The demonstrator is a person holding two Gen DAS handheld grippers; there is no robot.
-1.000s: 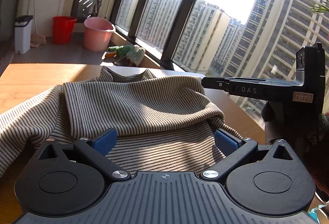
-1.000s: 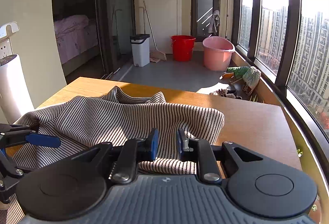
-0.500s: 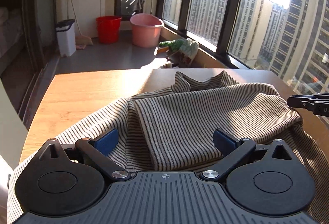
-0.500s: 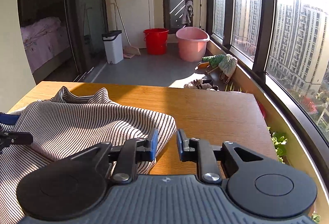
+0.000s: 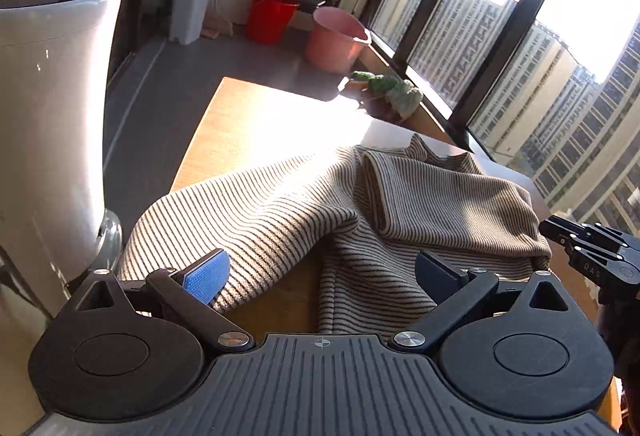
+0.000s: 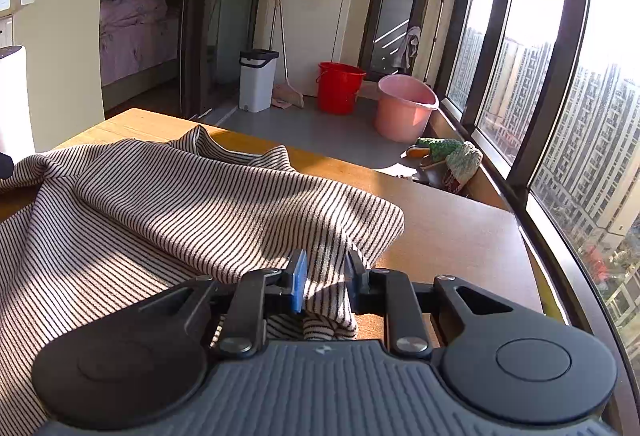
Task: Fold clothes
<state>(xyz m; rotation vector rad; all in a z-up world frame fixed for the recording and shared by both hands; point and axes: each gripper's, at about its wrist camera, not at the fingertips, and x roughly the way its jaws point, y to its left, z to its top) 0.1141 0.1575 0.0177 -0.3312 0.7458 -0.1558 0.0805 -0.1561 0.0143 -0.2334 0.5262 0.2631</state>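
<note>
A beige garment with thin dark stripes (image 5: 280, 220) (image 6: 180, 207) lies rumpled on the wooden table (image 5: 260, 115) (image 6: 452, 236), one part folded over its right half. My left gripper (image 5: 320, 272) is open wide just above the garment's near left edge, with nothing between its blue pads (image 5: 208, 276). My right gripper (image 6: 326, 276) keeps a narrow gap at the garment's near right corner. Striped cloth shows in that gap, and the pads do not visibly press it. In the left wrist view the right gripper (image 5: 550, 230) reaches in from the right edge.
A tall white appliance (image 5: 52, 95) (image 6: 12, 95) stands close by the table's left side. Beyond the table's far edge, a white bin (image 6: 258, 79), a red bucket (image 6: 340, 87) and a pink tub (image 6: 404, 107) stand on the floor. Windows run along the right.
The left gripper swung left and rolled, bringing the white appliance into view. The right gripper swung off over bare table, then came back onto the garment's right corner. Both gaps look unchanged.
</note>
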